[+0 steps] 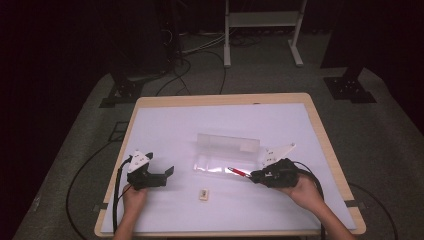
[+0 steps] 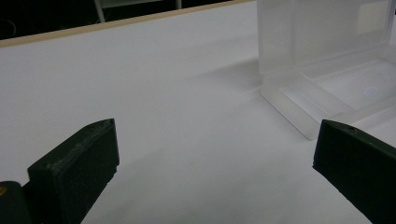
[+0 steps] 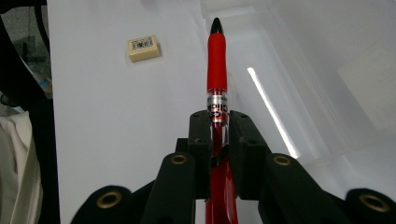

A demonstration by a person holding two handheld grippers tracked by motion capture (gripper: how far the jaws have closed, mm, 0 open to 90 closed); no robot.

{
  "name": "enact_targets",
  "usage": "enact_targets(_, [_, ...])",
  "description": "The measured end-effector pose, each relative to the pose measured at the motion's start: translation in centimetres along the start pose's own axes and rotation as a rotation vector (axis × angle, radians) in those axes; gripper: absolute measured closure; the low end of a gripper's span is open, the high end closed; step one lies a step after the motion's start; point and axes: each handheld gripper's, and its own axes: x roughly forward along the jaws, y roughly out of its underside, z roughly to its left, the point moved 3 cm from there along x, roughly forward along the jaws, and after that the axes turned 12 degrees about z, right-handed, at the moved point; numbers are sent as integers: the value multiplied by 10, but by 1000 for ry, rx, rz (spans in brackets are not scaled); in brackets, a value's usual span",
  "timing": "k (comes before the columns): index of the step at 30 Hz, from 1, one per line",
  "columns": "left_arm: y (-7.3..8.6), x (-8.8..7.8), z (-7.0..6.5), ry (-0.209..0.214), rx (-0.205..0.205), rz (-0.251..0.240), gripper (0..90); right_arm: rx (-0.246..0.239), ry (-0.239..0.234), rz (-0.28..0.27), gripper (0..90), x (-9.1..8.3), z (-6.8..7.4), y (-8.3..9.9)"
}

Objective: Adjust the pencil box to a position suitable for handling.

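Right tool (image 3: 217, 140) grips red pen (image 3: 216, 60) lettered "Click".

**A dark recording lab**

A single lit table (image 1: 320, 130) with a white top stands on grey carpet (image 1: 385, 135). Black cables (image 1: 195, 65) trail across the floor between dark stand bases (image 1: 350, 87) and a white metal frame (image 1: 262, 30).
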Motion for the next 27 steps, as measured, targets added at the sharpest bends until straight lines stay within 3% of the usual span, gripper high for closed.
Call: enact_targets(27, [0, 0, 0, 1, -2, 1, 0, -61, 2, 26, 791, -2, -8, -32])
